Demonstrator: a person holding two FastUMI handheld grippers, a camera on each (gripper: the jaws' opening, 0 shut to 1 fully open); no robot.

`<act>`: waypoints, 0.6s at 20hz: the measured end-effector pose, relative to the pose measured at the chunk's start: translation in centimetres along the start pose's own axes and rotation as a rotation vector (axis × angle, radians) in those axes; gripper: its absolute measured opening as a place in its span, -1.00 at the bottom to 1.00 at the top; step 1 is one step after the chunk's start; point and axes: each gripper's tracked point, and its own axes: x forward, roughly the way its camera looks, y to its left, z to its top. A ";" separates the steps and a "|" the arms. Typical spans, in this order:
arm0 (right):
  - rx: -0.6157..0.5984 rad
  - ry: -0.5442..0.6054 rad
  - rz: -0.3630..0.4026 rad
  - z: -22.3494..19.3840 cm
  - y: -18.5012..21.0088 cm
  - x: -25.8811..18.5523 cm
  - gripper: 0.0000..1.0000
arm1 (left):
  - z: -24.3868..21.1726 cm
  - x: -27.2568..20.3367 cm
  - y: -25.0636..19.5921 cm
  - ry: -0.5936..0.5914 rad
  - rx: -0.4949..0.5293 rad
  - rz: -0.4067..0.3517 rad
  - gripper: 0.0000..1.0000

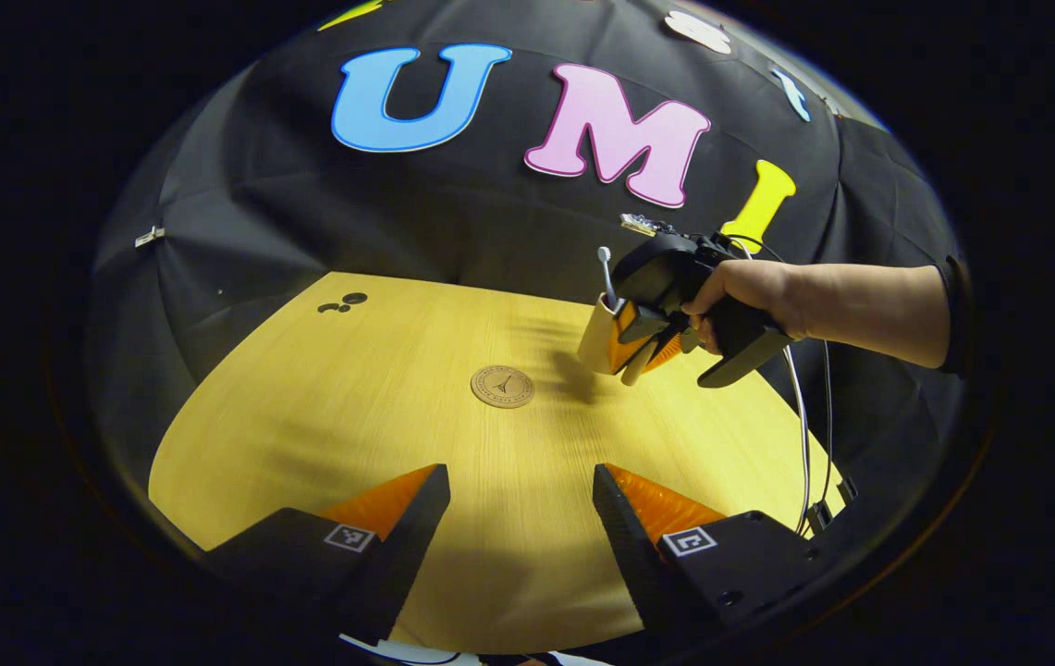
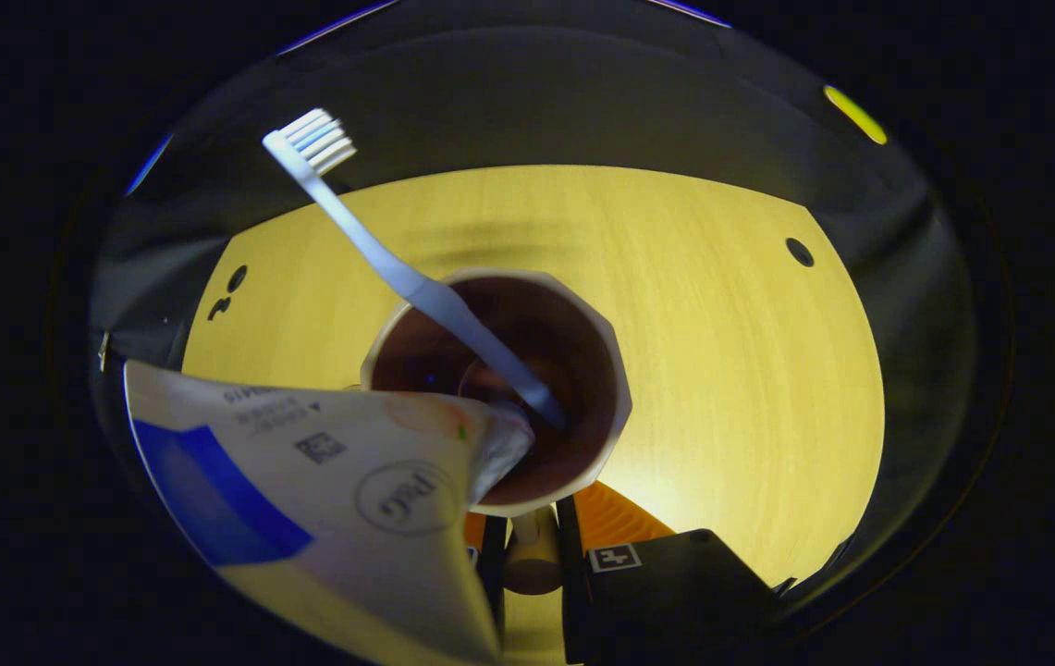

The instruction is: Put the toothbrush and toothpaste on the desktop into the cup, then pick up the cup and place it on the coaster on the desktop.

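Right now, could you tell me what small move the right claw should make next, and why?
Probably carry the cream faceted cup leftward over the round brown coaster, then lower it: the right claw holds it lifted, with white toothbrush and toothpaste tube inside.

A yellow wooden desktop (image 1: 351,435) with small dark holes (image 1: 342,302), perhaps cable ports.

A round logo and small print are seen on the toothpaste tube (image 2: 324,490), just left of the right gripper (image 2: 532,546); nothing can be read.
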 end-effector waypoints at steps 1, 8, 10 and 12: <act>-0.006 0.010 0.017 -0.2 0.4 -0.3 -0.33 | 0.0 -0.1 0.0 0.002 -0.008 -0.004 0.94; -0.096 0.054 0.064 -0.4 0.0 -0.7 -0.33 | 0.8 -0.9 0.5 -0.010 -0.014 -0.032 0.94; -0.110 0.066 0.070 -0.3 -0.1 -0.8 -0.33 | 0.6 -1.2 0.8 -0.001 -0.008 -0.043 0.94; -0.118 0.090 0.059 -0.5 -0.3 -1.2 -0.33 | -0.1 -1.4 1.6 0.016 0.002 -0.039 0.94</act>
